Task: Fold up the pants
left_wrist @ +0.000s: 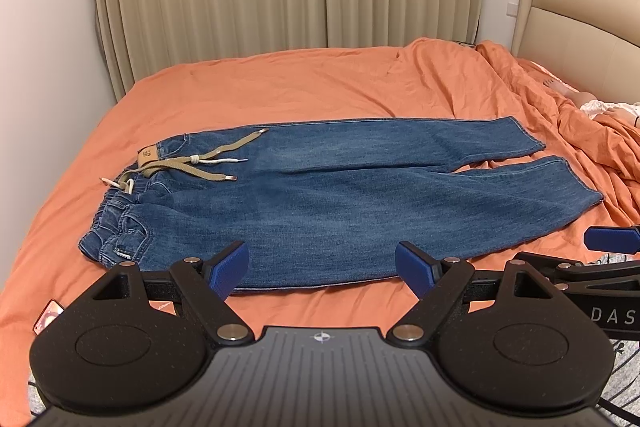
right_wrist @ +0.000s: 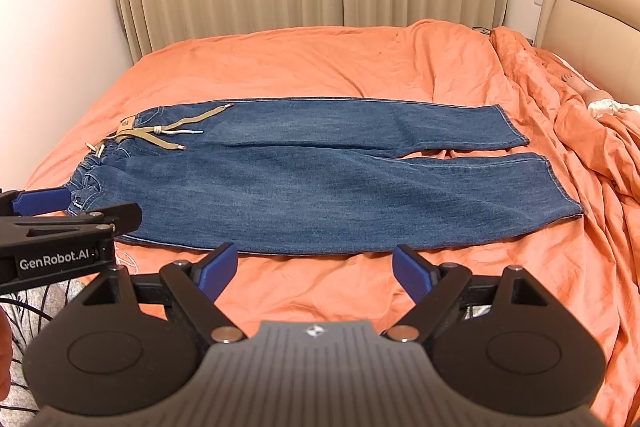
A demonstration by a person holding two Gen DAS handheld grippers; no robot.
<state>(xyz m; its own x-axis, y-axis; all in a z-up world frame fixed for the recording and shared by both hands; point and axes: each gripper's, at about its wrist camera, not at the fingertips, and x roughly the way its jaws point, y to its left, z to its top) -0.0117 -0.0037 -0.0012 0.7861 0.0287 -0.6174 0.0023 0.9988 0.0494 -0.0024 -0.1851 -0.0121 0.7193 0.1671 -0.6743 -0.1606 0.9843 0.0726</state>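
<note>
My left gripper [left_wrist: 322,269] and right gripper [right_wrist: 314,269] hover wide open, empty, over the near edge of the jeans [left_wrist: 340,199] flat on the orange bedspread [left_wrist: 280,83], where I risk pinching sheet too.

Blue jeans [right_wrist: 320,171] lie flat on the orange bed cover [right_wrist: 300,67], waistband left, legs side by side. The right gripper [right_wrist: 314,273] hovers near their hem-side edge, jaws spread, holding nothing
</note>
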